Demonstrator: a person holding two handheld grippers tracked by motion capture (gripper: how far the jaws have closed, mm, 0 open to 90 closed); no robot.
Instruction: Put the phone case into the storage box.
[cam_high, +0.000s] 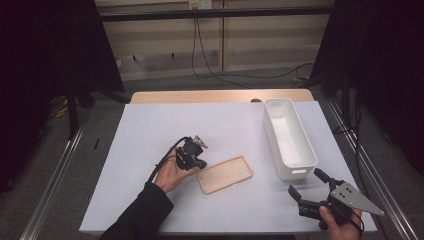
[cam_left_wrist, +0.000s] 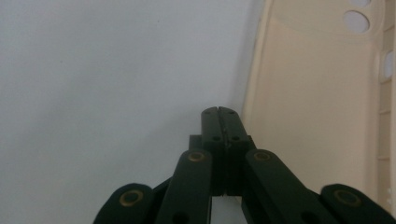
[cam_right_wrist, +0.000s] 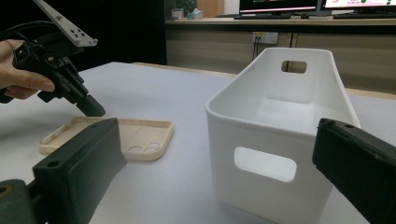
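The left tool (cam_high: 196, 163) has its jaws pressed flat together with nothing between them, as the left gripper view (cam_left_wrist: 219, 111) shows. Its tips point down at the white table (cam_high: 150, 130) just beside the left short end of the beige phone case (cam_high: 225, 174); whether they touch the case's rim I cannot tell. In the right gripper view the same tool (cam_right_wrist: 95, 111) comes down at a slant over the far end of the case (cam_right_wrist: 109, 135), with the person's left hand (cam_right_wrist: 21, 77) wrapped round its body.

The phone case lies flat, open side up, near the middle of the table and a little toward the near edge, its camera holes at the end away from the left tool.

The right tool (cam_high: 306, 182) is held near the table's near right corner, jaws spread wide and holding nothing. It points toward the white bin (cam_high: 289, 137), well apart from the case. In its own view the two black jaws frame the bin (cam_right_wrist: 275, 140) from either side without touching it.

The bin stands upright along the right edge of the table, its long side running toward the far edge, with a handle slot in each short end. It is close to the case's right end but apart from it.
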